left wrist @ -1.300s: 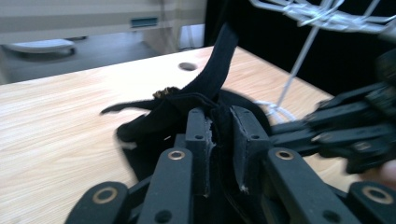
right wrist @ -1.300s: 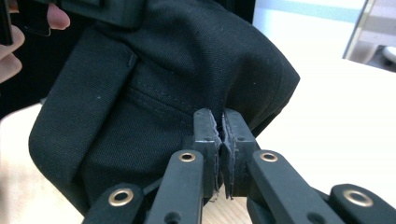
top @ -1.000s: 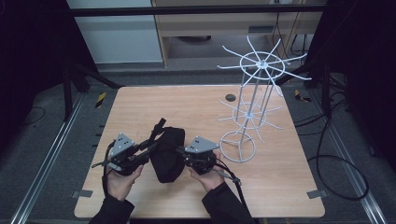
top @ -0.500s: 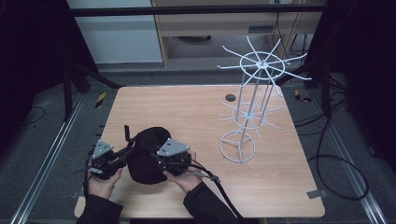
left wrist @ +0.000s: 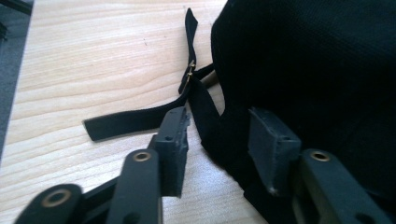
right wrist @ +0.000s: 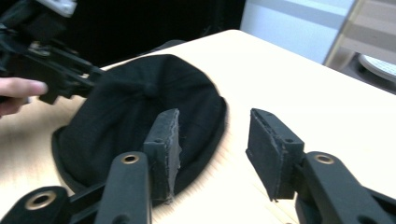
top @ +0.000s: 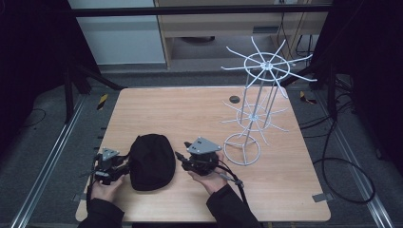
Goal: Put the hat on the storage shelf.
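Jaws: left gripper [top: 124, 166] spread, astride the cap's rear edge by its strap [left wrist: 140, 119]; right gripper [top: 179, 156] spread, holding nothing | Black cap [top: 152, 160]: crown up on near-left table [top: 190, 109], between both grippers | Progress: cap laid down, apparently released; white wire rack [top: 254, 111] far right bare, hanging judged pending | Containers: none

Right claw [right wrist: 212, 149] sits low over the wooden bench [right wrist: 299, 88], jaws spread apart with nothing between them. Just beyond, a black cap [right wrist: 140, 112] lies crown up; one jaw overlaps its rim in this view. At the cap's far side, the left claw [right wrist: 70, 79], a hand [right wrist: 18, 93] behind it.
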